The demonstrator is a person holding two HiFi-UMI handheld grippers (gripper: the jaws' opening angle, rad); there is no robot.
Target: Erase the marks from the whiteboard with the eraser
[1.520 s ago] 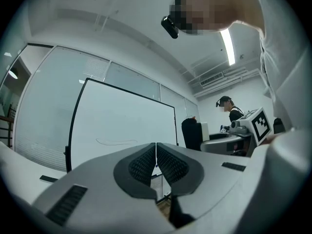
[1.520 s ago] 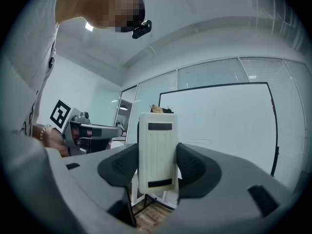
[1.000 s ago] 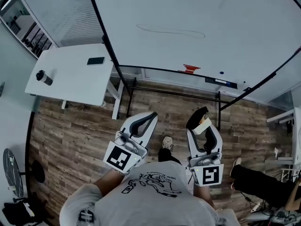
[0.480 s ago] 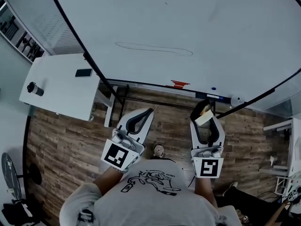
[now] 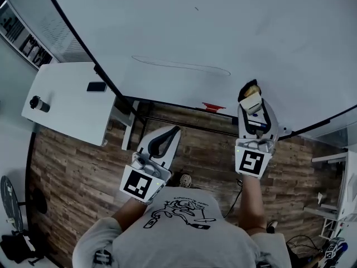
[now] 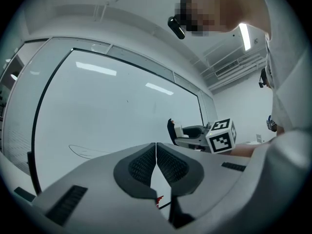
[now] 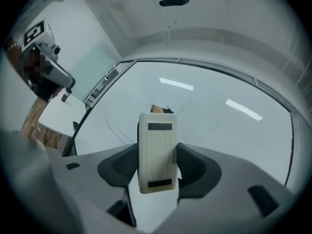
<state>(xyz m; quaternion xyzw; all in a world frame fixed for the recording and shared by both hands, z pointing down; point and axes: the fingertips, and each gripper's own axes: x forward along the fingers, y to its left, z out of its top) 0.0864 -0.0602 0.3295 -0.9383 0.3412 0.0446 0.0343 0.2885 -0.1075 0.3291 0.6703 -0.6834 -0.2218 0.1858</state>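
Head view: we've got the eraser [image 5: 250, 99] pinched in our right gripper [image 5: 251, 95], up near the whiteboard [image 5: 195, 21], just right of the long thin loop [image 5: 179, 65]; left gripper view: our left gripper [image 6: 156, 154] is pressed together, empty; right gripper view: jaws clamp the eraser's sides; nothing looks wiped yet, so we judge the whole loop is left to erase.

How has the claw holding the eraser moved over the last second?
Yes. The right claw, shut on the eraser, rose from below the whiteboard to in front of its lower edge.
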